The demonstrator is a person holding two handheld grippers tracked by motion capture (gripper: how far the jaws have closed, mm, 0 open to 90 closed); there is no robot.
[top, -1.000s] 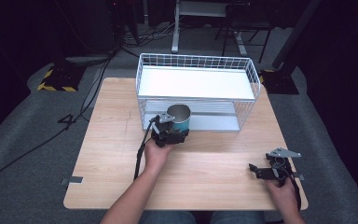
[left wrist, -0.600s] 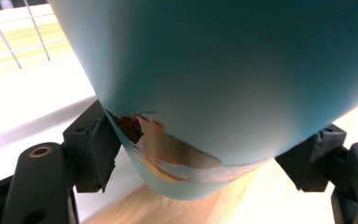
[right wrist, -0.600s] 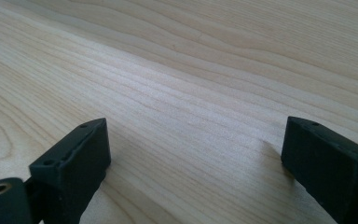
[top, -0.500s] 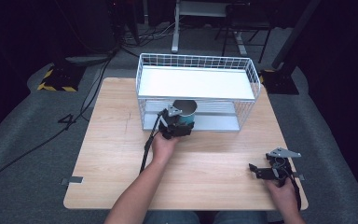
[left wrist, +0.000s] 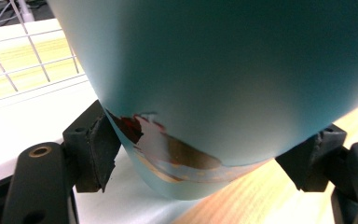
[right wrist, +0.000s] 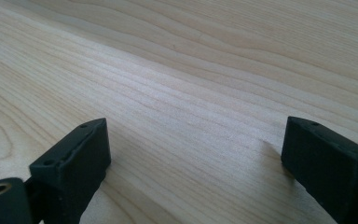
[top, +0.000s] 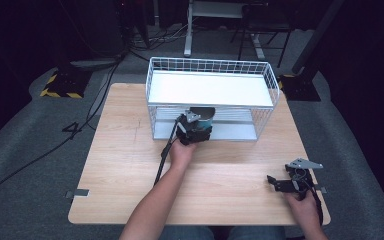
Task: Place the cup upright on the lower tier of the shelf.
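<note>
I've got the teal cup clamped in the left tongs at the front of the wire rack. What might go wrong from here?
1. The teal cup sits close under the white upper shelf; lifting it could knock its rim against the shelf edge.
2. The left tongs grip only the cup's curved lower wall, so it may tilt or slip as it moves.
3. The wire rack looks light and unheld; a bump could shove it, since the right tongs rest open, away on the table.
</note>
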